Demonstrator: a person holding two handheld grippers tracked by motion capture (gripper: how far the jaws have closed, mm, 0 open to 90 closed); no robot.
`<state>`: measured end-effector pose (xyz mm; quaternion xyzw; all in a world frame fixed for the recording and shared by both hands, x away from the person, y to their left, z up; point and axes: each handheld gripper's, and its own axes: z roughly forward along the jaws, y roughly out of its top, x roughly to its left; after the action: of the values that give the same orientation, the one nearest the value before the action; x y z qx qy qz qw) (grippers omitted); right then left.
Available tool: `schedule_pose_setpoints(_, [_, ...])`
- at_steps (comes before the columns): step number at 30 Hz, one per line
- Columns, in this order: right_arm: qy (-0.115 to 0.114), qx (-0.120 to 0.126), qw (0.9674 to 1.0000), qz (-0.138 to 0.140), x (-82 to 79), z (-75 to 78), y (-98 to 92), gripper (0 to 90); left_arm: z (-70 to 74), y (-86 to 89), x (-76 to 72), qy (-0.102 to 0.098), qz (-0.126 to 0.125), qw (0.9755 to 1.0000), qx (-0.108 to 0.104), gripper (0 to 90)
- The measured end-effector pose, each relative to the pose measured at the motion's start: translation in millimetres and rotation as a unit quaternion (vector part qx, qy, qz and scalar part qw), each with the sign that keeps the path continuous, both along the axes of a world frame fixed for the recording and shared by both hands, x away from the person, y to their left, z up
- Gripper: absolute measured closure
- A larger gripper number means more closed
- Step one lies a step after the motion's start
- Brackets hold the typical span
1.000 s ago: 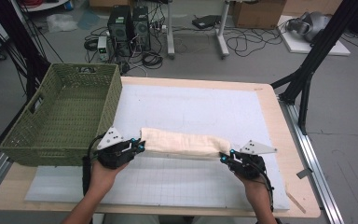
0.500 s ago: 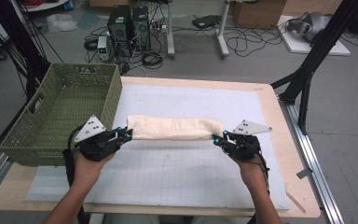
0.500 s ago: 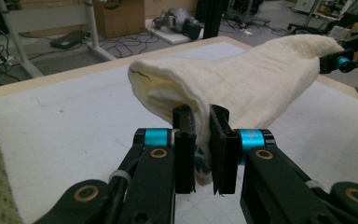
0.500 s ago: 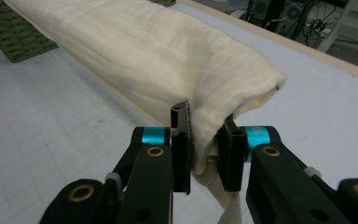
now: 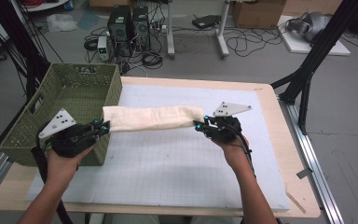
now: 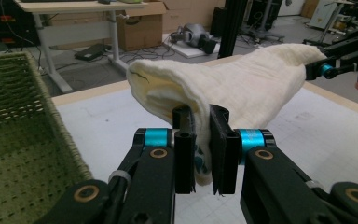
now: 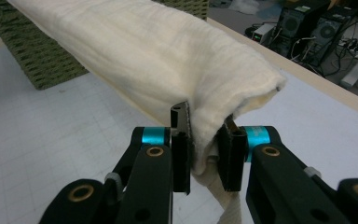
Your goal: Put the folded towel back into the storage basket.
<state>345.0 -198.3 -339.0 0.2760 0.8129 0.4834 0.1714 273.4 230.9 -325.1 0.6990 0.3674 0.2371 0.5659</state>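
Gripping towel (image 5: 153, 117), both jaws closed

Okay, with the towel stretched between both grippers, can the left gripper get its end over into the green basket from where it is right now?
Probably yes. The left gripper, shut on the towel, is already level with the basket rim, and the open top beside it looks unobstructed.

black grippers (image 5: 103, 127) — cyan collars, brass screws
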Motion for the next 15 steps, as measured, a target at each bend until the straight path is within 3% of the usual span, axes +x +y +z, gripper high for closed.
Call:
schedule_pose_setpoints(8, [-0.012,0.006,0.9998,0.013,26.7,9.7,32.7,78.6,1.6,26.4,-5.4,-0.003,0.026,0.9996,-0.003,81.2])
schedule_pose_setpoints(15, [-0.017,-0.008,0.9994,0.030,48.5,16.5,73.9,78.7,3.0,52.6,-9.6,-0.010,0.053,0.9985,0.004,81.2])
